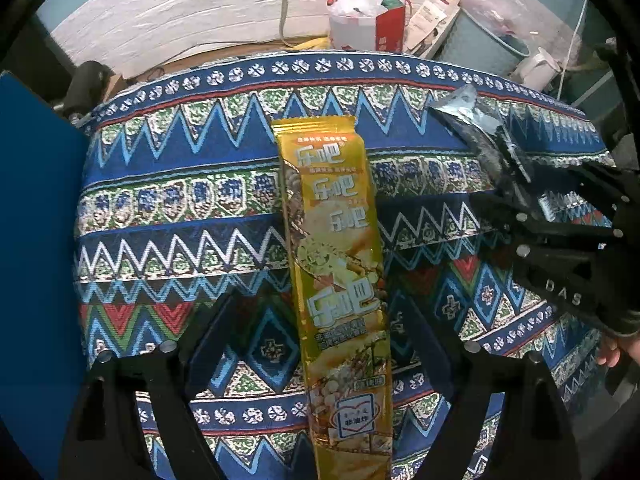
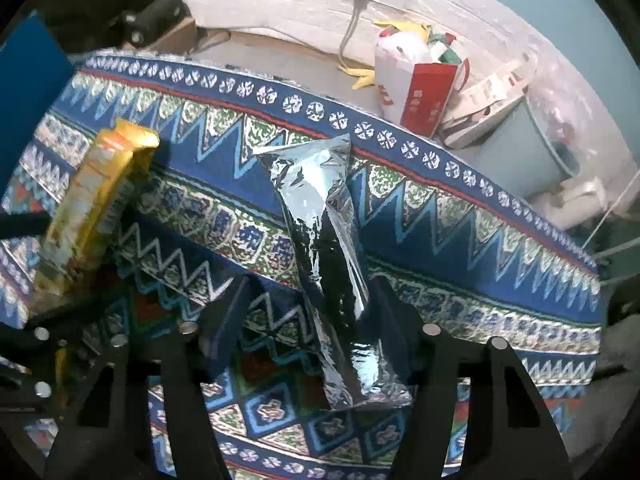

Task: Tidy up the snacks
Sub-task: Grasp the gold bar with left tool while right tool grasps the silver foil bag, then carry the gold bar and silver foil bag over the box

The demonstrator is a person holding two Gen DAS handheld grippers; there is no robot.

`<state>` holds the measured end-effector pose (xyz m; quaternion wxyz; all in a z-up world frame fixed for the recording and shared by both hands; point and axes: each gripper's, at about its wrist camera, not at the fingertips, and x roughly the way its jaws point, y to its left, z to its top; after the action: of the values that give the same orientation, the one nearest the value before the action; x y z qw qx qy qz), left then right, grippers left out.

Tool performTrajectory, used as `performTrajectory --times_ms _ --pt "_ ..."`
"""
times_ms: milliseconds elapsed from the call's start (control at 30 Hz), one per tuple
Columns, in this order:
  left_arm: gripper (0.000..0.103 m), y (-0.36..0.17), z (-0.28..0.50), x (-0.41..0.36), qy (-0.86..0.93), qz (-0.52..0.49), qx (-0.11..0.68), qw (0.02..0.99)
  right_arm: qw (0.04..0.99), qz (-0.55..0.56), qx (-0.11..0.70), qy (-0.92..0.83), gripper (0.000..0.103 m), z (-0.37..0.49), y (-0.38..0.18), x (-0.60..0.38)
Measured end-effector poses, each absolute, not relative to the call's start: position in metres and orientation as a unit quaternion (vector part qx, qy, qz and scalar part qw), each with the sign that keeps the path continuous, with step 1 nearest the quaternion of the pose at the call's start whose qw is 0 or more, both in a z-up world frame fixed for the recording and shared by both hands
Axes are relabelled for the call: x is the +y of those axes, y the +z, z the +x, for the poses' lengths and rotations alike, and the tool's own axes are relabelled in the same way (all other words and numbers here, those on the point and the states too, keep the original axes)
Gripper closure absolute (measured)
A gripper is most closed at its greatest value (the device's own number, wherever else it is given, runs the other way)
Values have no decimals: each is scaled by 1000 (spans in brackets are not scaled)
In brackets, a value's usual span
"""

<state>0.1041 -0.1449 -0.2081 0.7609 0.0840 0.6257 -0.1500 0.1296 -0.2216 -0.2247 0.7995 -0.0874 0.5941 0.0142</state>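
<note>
Pickup step: left gripper straddles the long yellow snack pack, jaws wide, pads clear. Right gripper straddles the silver foil pouch mid-table on the patterned cloth, jaws narrower; contact unclear. Next: close, lift.

The patterned tablecloth is left bare between the yellow snack pack and the silver pouch. The far edge is crowded by a paper bag.

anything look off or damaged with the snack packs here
Nothing spilled or torn. The yellow pack lies face up, but the silver pack shows only bare foil, apparently face down, and looks crinkled at its top end.
</note>
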Motion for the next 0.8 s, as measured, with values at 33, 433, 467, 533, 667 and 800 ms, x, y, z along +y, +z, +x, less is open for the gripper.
performTrajectory --times_ms 33,433,467,533,667,800 --pt "28 -206 103 -143 -149 89 621 764 799 -78 595 18 53 129 -224 -223" --pt "73 -195 82 -135 -179 106 606 768 793 -67 605 20 77 107 -224 -209" --pt "73 -193 80 -133 -178 108 606 768 794 -66 604 19 77 105 -223 -208" --pt "73 -188 77 -132 -176 110 604 769 795 -61 604 19 77 100 -218 -206" --pt "73 -173 70 -124 -180 109 592 778 801 -45 597 19 77 92 -203 -199" --pt "73 -155 62 -119 -179 117 575 789 807 -42 589 19 77 85 -187 -190"
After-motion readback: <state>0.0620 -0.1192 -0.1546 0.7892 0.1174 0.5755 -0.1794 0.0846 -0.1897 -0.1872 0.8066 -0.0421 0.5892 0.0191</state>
